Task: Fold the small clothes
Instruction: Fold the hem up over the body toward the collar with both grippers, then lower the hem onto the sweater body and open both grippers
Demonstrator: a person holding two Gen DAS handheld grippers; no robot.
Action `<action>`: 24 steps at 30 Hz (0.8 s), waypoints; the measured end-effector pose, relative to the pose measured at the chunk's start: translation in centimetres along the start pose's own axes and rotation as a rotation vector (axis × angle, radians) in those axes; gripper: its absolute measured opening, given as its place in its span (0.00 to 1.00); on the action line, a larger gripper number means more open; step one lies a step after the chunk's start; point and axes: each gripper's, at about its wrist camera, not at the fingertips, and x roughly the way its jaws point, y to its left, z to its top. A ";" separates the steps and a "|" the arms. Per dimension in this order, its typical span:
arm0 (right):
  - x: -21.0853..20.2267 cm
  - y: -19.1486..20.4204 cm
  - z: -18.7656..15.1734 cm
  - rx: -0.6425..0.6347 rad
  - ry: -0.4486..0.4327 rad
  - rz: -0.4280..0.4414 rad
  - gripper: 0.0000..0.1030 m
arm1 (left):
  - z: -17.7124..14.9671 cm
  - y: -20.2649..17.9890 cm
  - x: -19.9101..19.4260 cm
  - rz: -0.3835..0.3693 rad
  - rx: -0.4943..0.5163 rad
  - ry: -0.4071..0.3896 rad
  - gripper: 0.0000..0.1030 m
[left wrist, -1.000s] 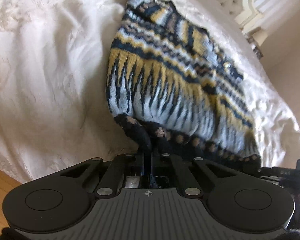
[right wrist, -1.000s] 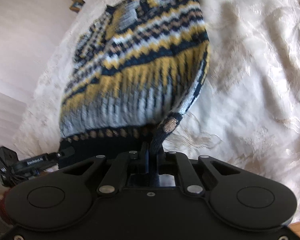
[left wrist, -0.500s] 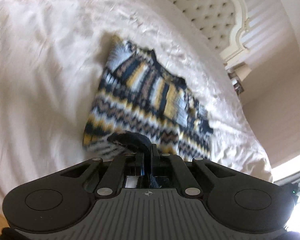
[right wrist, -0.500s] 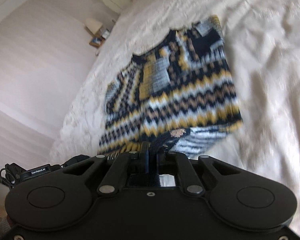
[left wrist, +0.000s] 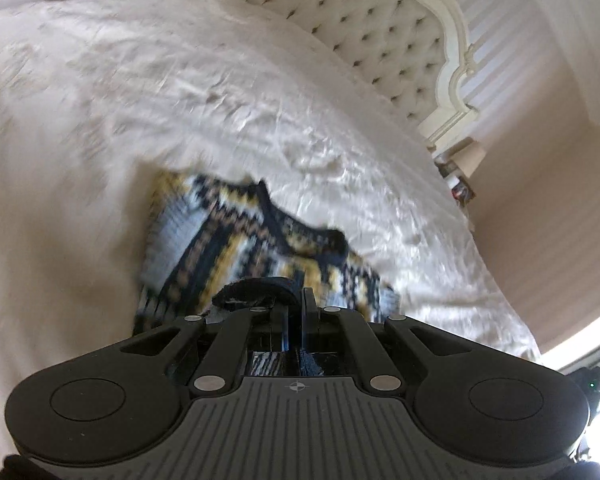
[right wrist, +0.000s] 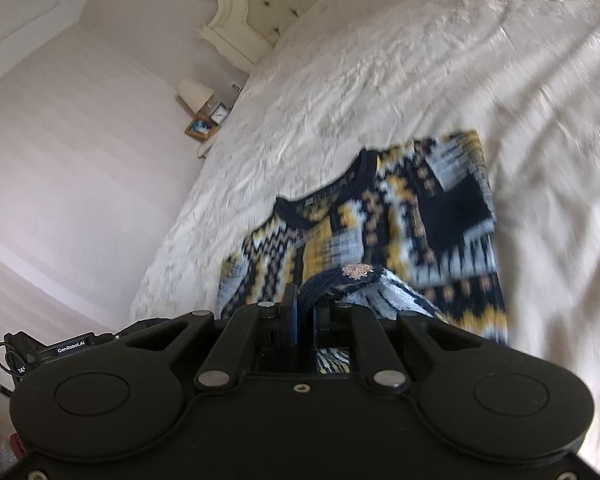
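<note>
Left wrist: left gripper (left wrist: 295, 304) pinching sweater (left wrist: 236, 240) hem; right gripper (right wrist: 305, 308) likewise pinching sweater (right wrist: 400, 216) hem above bedspread (right wrist: 380, 60).

sweater (left wrist: 236, 248) hem lifted off the bedspread (left wrist: 180, 100), carried over toward its collar, headboard (left wrist: 372, 28) now in view

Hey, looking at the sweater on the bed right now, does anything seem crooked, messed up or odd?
Nothing stands out. The patterned sweater lies on the white bedspread, its dark hem pinched in the left gripper and the right gripper. Blur hides finer details.
</note>
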 end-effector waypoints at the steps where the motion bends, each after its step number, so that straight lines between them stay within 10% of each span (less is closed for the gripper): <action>1: 0.5 -0.1 0.8 0.003 -0.005 -0.003 0.14 | 0.8 -0.1 0.6 -0.002 0.003 -0.004 0.04; 24: 16.5 -5.2 10.6 0.105 0.103 -0.221 0.20 | 8.9 5.0 16.7 0.131 -0.050 0.173 0.06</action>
